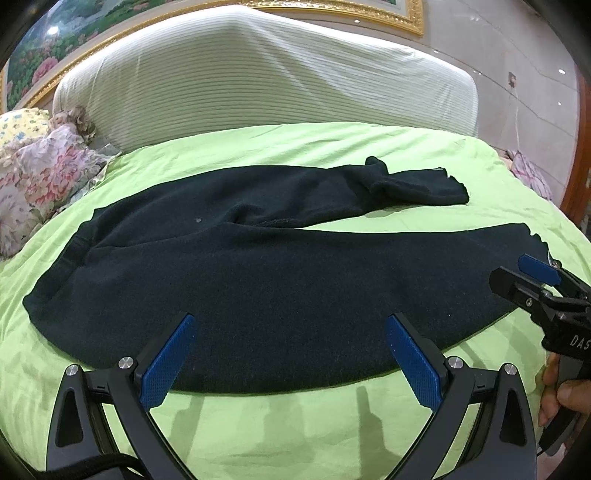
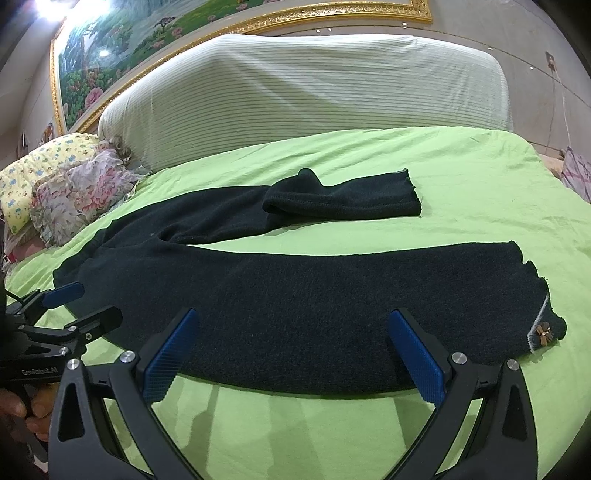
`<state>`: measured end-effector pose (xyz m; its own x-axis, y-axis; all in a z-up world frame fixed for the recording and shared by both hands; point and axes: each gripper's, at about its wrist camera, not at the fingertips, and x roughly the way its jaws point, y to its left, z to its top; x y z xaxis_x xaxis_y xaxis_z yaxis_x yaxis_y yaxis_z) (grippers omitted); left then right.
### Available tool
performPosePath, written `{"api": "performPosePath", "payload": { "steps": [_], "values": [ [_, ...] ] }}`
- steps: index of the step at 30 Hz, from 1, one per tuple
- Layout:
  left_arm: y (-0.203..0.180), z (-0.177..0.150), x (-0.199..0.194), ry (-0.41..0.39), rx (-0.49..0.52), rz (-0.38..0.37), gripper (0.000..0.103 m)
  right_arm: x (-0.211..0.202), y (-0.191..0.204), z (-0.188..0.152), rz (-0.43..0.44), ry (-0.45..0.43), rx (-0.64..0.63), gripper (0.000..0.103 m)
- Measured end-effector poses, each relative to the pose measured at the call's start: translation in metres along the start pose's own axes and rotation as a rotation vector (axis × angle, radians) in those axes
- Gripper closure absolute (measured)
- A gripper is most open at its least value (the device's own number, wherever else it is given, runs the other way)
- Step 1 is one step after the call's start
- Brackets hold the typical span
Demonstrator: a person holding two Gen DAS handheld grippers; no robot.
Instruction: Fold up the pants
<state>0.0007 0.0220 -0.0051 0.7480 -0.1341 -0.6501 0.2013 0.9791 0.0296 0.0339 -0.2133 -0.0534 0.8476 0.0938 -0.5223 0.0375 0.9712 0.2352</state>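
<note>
Dark pants lie spread flat on the green bed sheet, waist to the left, two legs running right. The far leg is bunched and folded near its cuff. The near leg ends at a cuff with a small brown ornament. My left gripper is open and empty, over the near edge of the pants' upper part. My right gripper is open and empty, over the near leg. Each gripper shows in the other's view, the right one by the near cuff, the left one by the waist.
A pale striped headboard cushion stands behind the bed. Floral pillows are piled at the left. A gold-framed painting hangs on the wall. A pink patterned cloth lies off the bed's right edge.
</note>
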Motion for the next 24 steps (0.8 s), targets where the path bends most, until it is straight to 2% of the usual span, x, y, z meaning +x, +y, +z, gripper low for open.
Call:
{"api": "performPosePath", "payload": {
  "steps": [6, 11, 17, 24],
  "values": [
    [0.003, 0.007, 0.009, 0.024, 0.018, -0.037, 0.001, 0.001, -0.011, 0.010, 0.080, 0.047, 0.101, 0.001],
    [0.003, 0.017, 0.017, 0.038, 0.041, -0.077, 0.001, 0.003, -0.020, 0.024, 0.040, 0.024, 0.054, 0.001],
    [0.001, 0.041, 0.029, 0.039, 0.090, -0.122, 0.001, 0.008, -0.044, 0.051, 0.035, 0.028, 0.101, 0.001],
    [0.008, 0.091, 0.060, 0.041, 0.149, -0.129, 0.001, 0.026, -0.069, 0.102, 0.037, 0.030, 0.115, 0.001]
  ]
}}
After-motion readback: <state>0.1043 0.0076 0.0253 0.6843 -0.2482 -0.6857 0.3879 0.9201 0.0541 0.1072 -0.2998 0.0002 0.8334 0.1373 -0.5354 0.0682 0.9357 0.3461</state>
